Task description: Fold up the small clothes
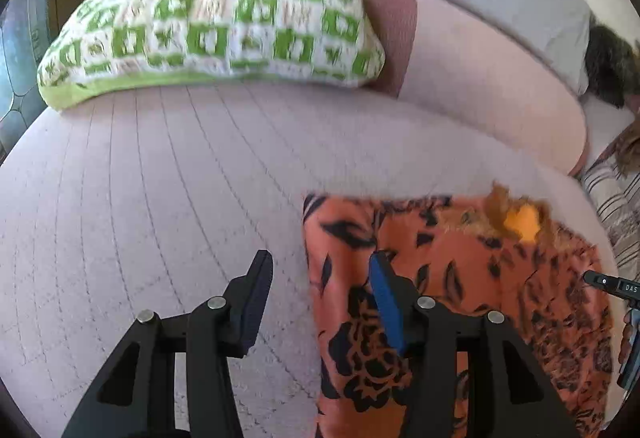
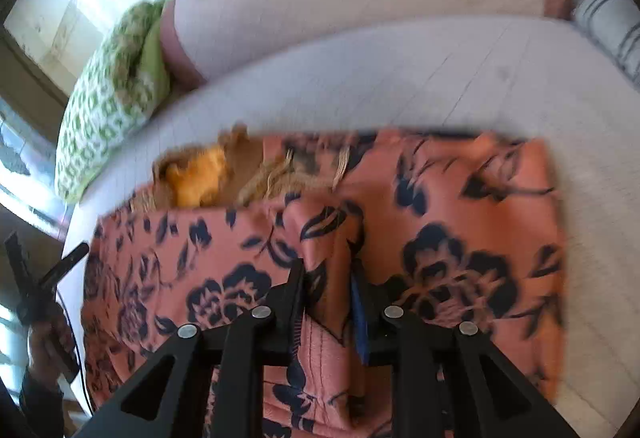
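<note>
Both jaws: left straddles garment (image 1: 460, 278) edge, right brackets its ridge.

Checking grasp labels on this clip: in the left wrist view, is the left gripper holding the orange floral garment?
No. The left gripper stands open over the garment's left edge, nothing pinched between its fingers, and the orange floral garment lies flat on the sofa seat.

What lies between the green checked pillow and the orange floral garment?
Only bare quilted cover separates the pillow from the garment, clearest in the left wrist view.
</note>
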A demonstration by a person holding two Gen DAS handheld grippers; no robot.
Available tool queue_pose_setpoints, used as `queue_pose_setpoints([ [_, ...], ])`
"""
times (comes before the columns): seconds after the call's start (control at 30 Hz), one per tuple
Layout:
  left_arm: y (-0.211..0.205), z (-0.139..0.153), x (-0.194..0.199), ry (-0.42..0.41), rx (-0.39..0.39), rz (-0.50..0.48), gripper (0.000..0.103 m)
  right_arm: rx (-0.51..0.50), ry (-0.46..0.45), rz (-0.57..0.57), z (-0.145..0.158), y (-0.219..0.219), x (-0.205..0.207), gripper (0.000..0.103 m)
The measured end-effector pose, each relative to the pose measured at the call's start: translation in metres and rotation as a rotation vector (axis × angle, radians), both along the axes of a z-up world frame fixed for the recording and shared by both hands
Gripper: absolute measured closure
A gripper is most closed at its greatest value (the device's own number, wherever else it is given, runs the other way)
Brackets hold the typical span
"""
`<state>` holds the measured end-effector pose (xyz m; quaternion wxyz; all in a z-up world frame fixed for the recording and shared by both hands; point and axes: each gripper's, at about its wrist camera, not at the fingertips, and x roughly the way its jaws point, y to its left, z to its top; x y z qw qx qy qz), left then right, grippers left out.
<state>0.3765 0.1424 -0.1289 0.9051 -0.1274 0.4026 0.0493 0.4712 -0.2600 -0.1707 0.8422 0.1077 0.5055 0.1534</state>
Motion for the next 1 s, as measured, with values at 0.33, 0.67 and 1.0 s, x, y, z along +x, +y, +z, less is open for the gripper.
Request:
queue_pose_setpoints([
  [0.33,-0.035,0.017,-0.054,-0.033,-0.011,-0.147,0.052,0.244,-0.044,0.145,0.029,0.001,-0.056,0.023],
  [0.67,-0.045,0.002,-0.058,0.086,0.154,-0.046,0.052,0.416,0.028,-0.012,0.014,-0.032,-0.032,0.031],
  [1.0,-0.037,0.031,-0.132,0.066,-0.062,-0.065,0.039,0.276,0.008,-0.058,0.033,-0.06,-0.074,0.027],
])
